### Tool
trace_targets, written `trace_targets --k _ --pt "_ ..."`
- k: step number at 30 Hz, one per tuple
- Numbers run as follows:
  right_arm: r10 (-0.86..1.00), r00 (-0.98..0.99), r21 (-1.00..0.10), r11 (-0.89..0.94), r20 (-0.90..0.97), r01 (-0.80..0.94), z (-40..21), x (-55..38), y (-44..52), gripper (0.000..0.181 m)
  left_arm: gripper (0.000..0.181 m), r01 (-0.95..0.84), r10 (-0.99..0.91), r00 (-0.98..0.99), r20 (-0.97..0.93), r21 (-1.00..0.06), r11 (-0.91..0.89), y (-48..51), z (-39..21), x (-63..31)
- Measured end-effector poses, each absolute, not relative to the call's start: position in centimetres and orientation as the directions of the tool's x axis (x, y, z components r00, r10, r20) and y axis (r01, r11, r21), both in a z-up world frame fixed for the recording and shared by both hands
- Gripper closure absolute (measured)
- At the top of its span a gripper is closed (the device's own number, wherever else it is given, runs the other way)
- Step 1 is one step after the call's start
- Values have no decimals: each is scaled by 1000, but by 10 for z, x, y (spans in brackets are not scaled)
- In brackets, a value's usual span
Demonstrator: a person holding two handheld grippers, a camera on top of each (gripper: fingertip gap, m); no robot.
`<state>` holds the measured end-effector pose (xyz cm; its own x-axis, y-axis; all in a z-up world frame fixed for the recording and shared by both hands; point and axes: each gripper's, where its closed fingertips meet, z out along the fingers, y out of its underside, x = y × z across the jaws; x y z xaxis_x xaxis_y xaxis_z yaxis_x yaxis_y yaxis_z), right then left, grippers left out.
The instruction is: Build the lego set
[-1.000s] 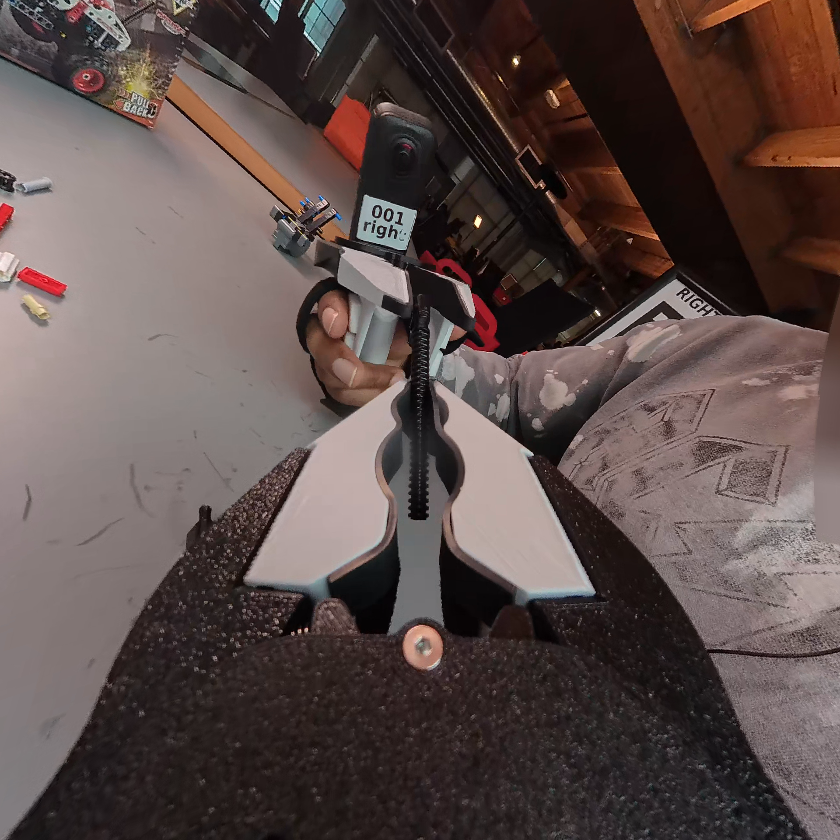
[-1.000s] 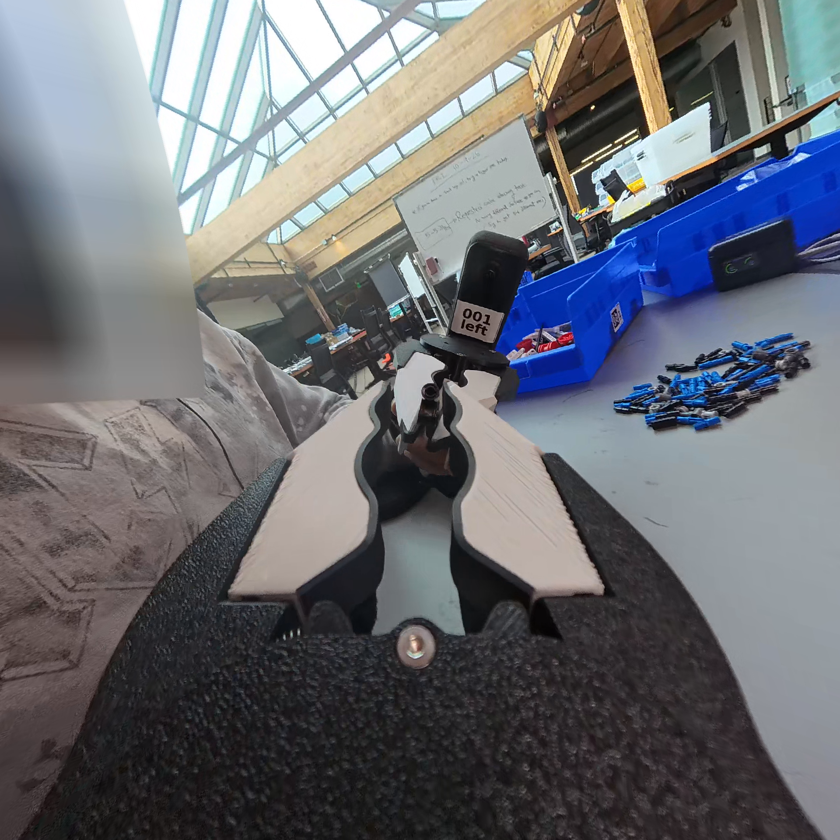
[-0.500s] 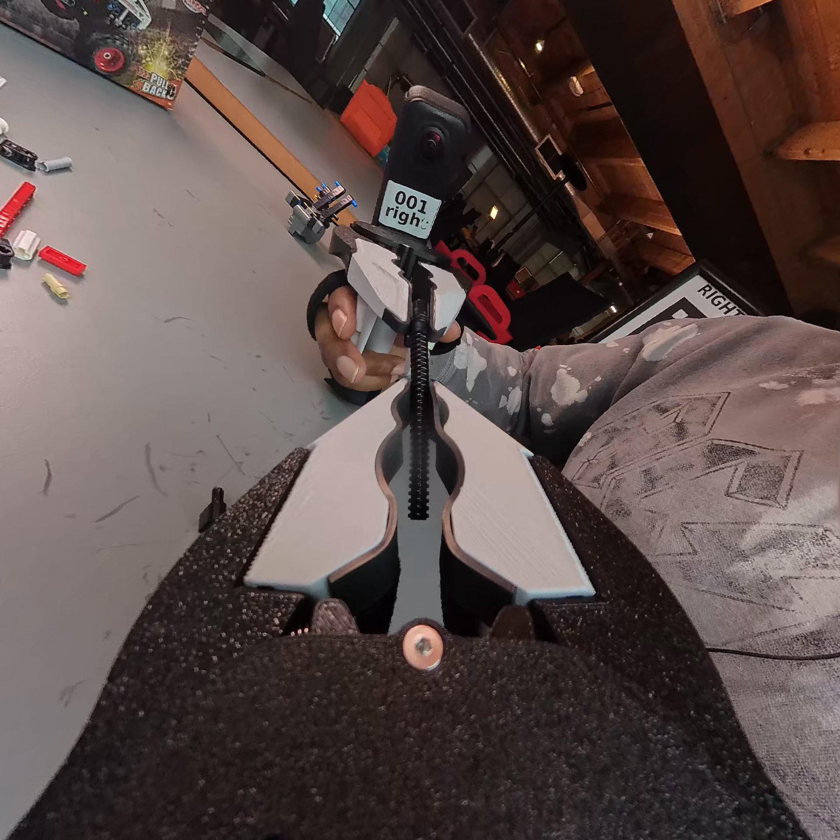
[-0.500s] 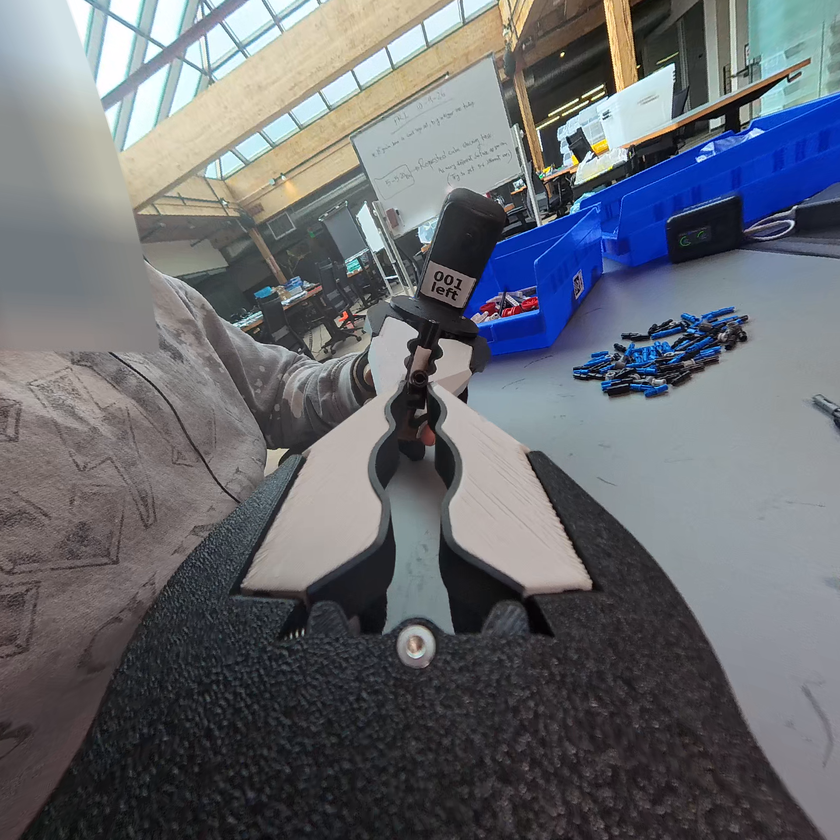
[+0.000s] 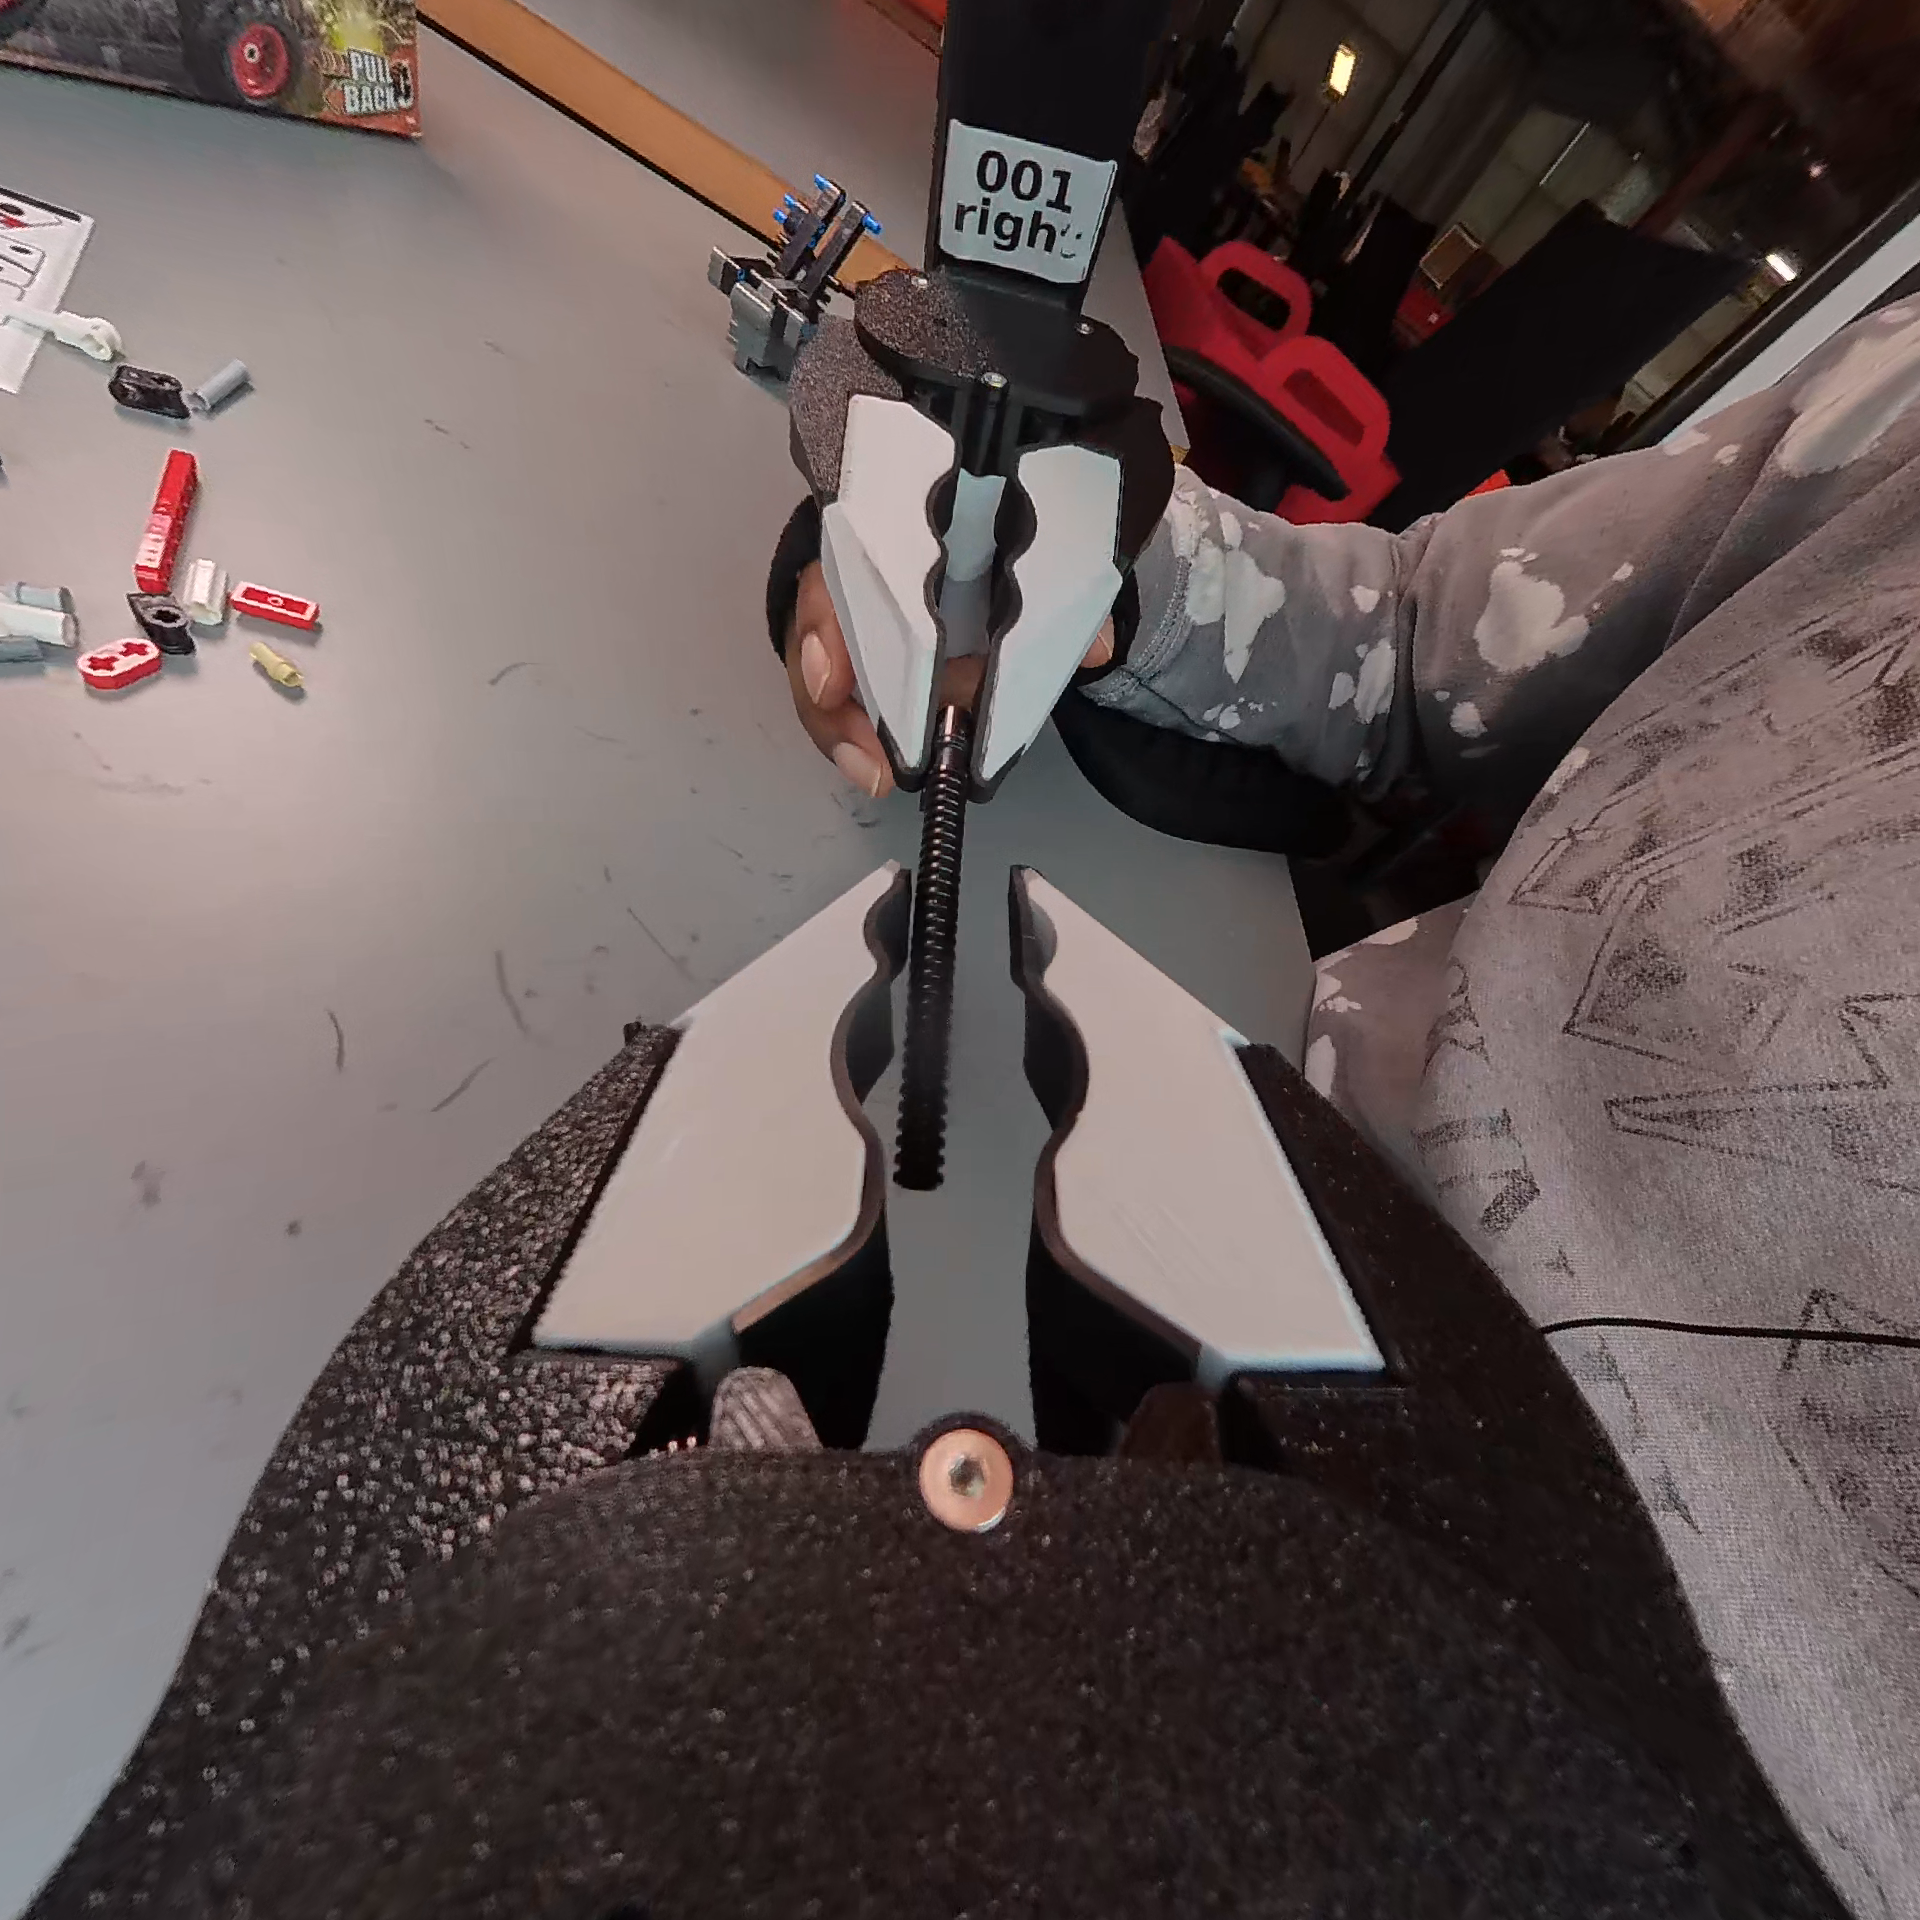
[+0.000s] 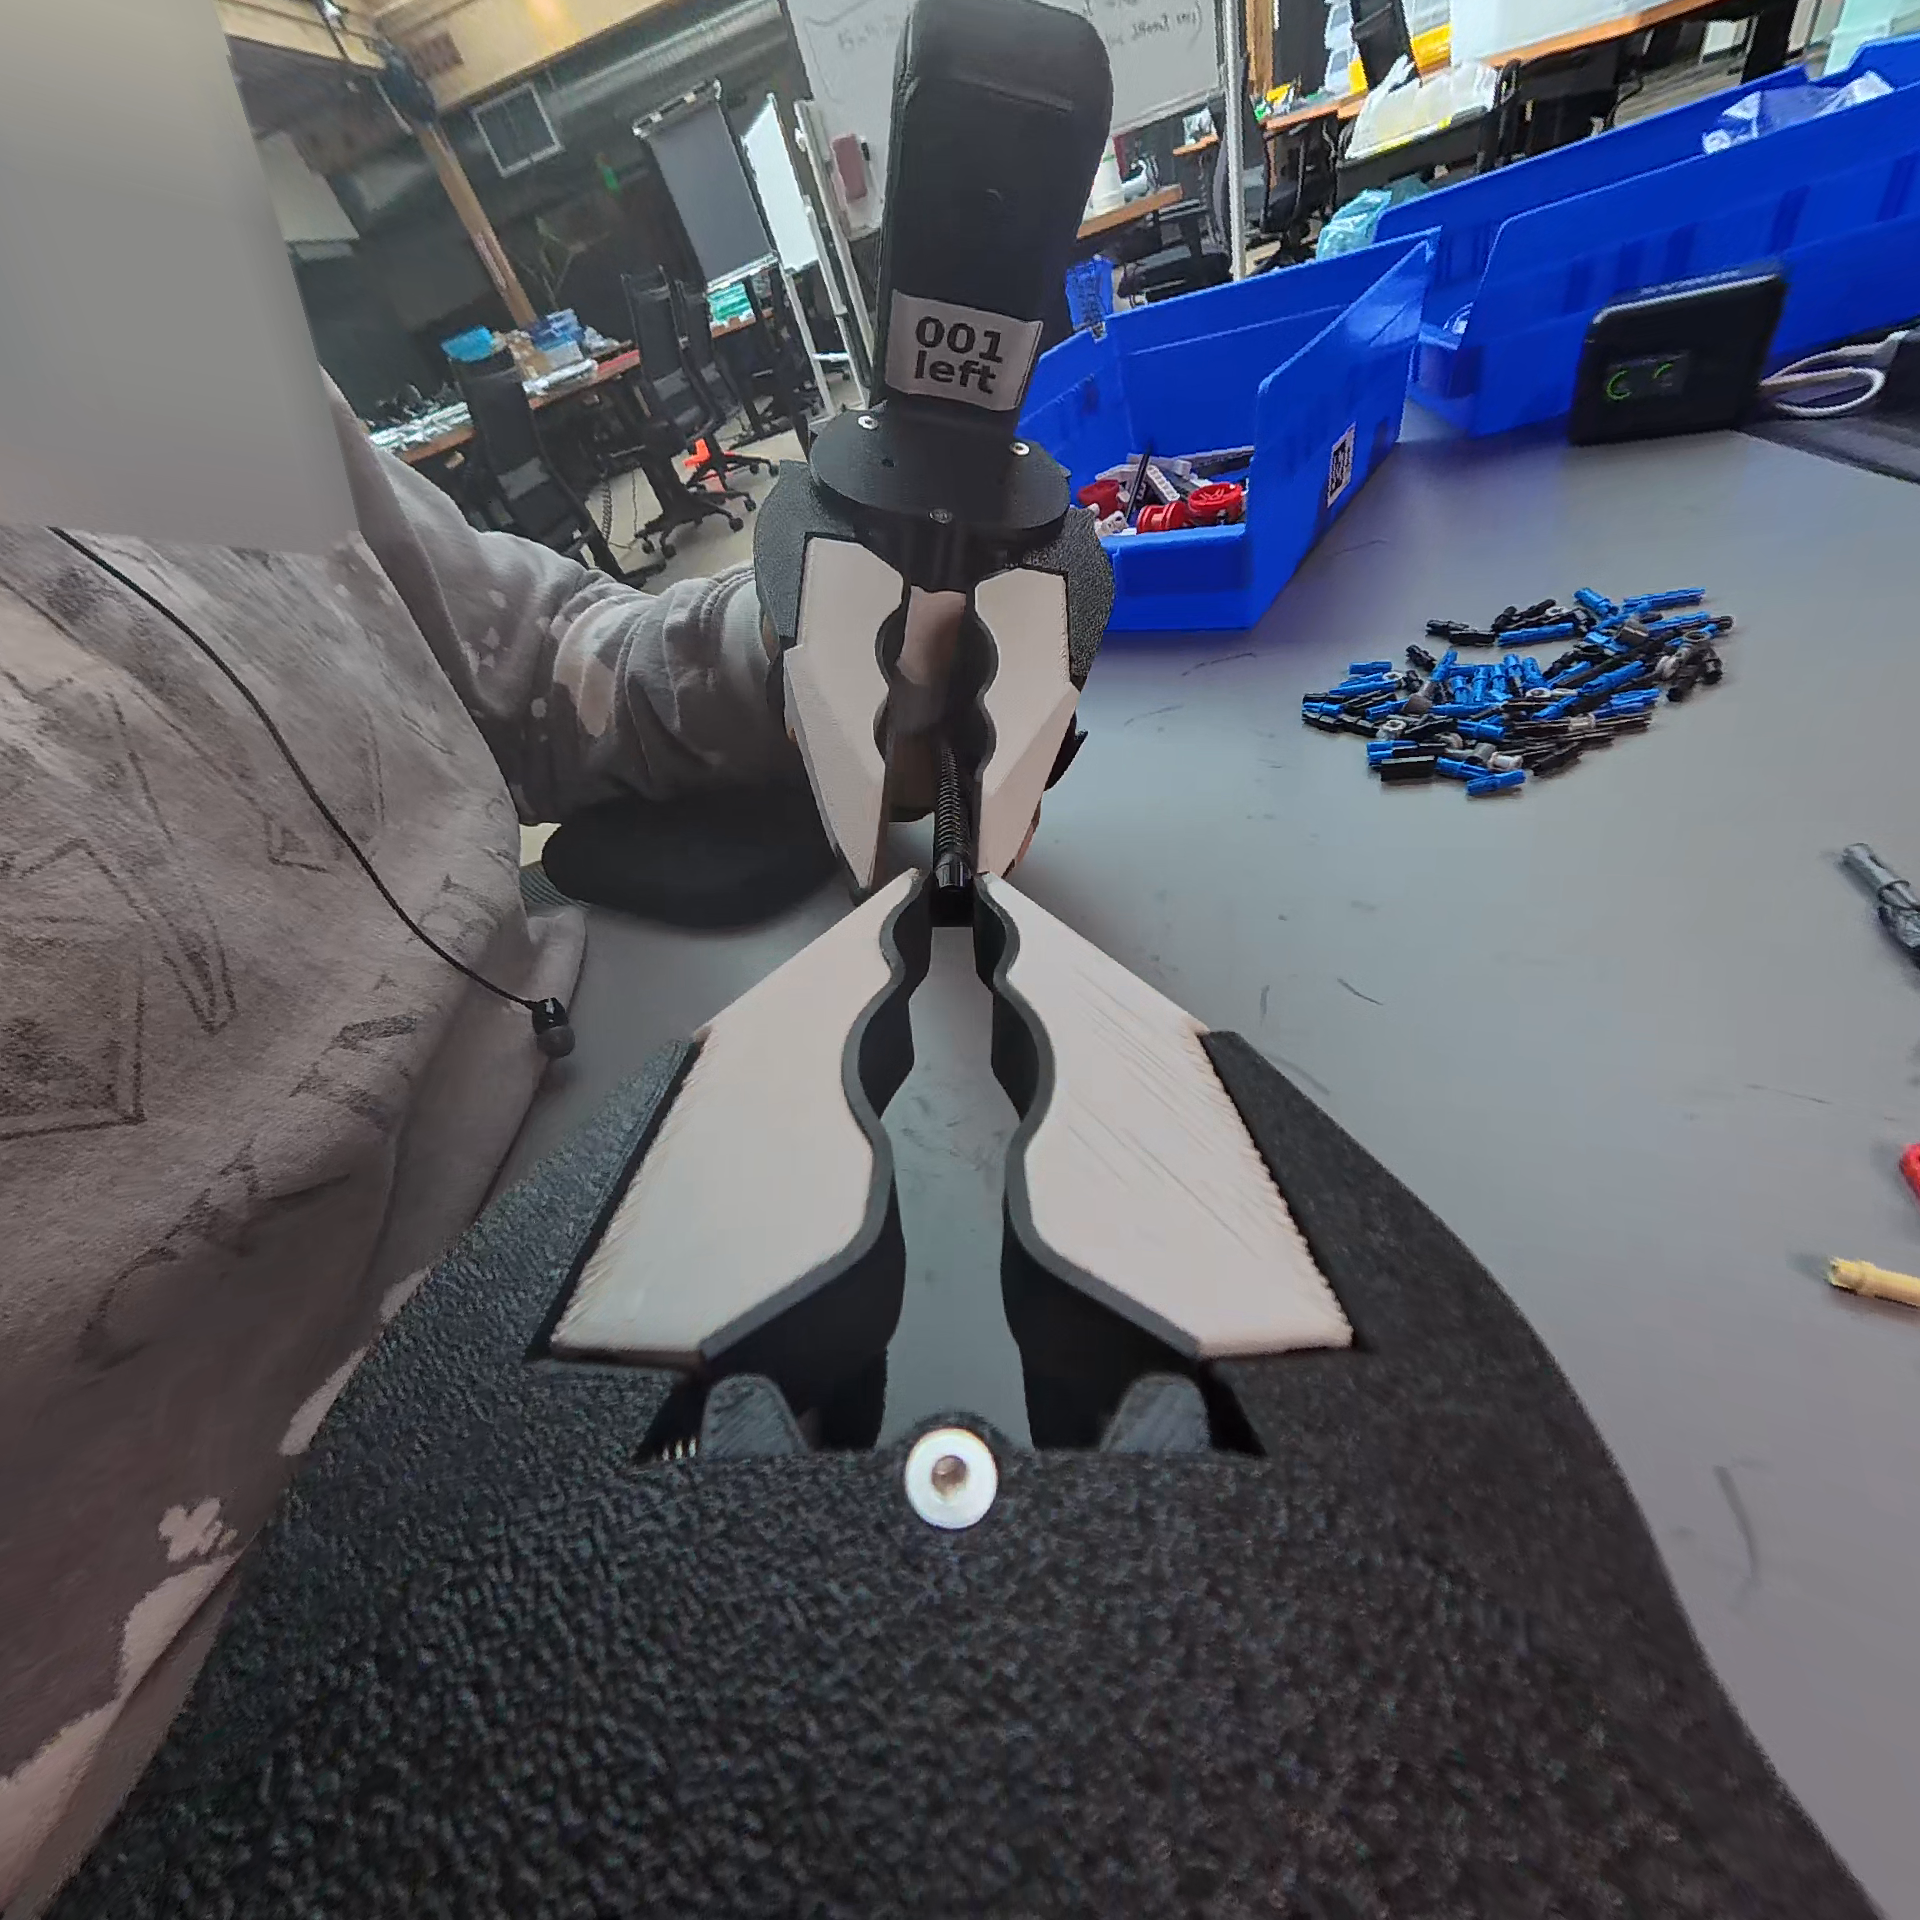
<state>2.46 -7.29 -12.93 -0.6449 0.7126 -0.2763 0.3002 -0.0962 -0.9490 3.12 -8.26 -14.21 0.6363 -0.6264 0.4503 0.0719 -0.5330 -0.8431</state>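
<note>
A black ribbed flexible rod (image 5: 935,935) spans between my two grippers, which face each other tip to tip above the grey table (image 5: 416,831). My left gripper (image 5: 958,878) is open; the rod lies in the gap between its fingers without touching them. My right gripper (image 6: 951,888) is shut on the rod's far end (image 6: 948,821). The right gripper also shows in the left wrist view (image 5: 940,764), the left gripper in the right wrist view (image 6: 935,868). A small grey assembly with blue pins (image 5: 790,291) stands behind them.
Loose red, black and grey pieces (image 5: 166,582) lie at the left by a paper sheet (image 5: 31,270) and the set's box (image 5: 208,52). A pile of blue and black pins (image 6: 1517,696), blue bins (image 6: 1247,436), a black device (image 6: 1673,353) and a tan pin (image 6: 1870,1278) are on the right. Less than 4 cm separates the two grippers' tips. The tan pin (image 6: 1870,1278) is about 15 centimetres from both grippers' fingertips. It turns up in the left wrist view (image 5: 283,658) as well.
My left gripper's jaws have opened and let go of the rod. Both views have tilted down toward the table. The right gripper still grips the rod.
</note>
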Motion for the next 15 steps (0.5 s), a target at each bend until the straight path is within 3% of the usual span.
trace_targets --k 6,15 --pt "715 -663 -953 -16 -221 301 -137 28 -81 174 175 80 -629 626 460 -841 -536 -83 -143 33" --pt "722 -676 -929 133 -148 346 -158 30 -87 175 176 -101 -636 690 345 -824 -557 -88 -168 36"
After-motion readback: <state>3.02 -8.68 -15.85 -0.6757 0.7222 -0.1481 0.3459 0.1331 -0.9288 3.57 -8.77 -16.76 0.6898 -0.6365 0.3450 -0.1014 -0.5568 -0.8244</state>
